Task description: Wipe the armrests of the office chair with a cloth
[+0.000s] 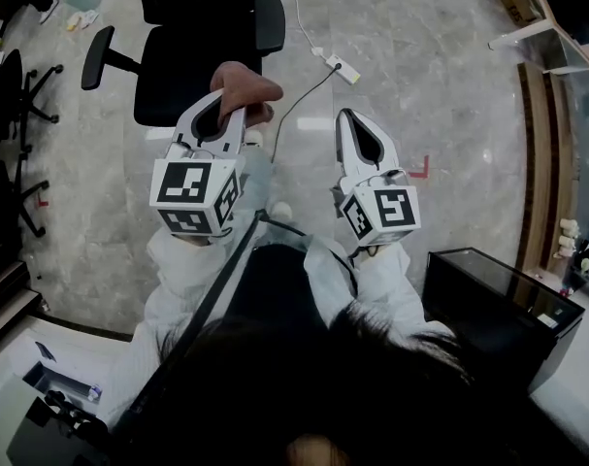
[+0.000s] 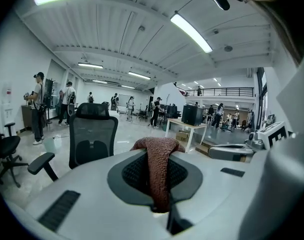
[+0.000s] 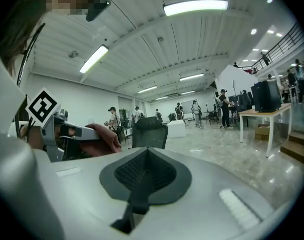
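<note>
Two grippers in head view: left gripper is pinching the brown cloth, right gripper is sitting closed & empty; office chair w/ armrests ahead, apart. Left gripper view: cloth is draping over the tips, so wiping drag could be pulling it free. Right gripper view: jaws are meeting on nothing; unbraced chair could be rolling away.

Below me the grey marbled floor carries the black office chair on its wheeled base. A second dark chair stands at my left, and a white power strip and a red tape mark lie near my right.
</note>
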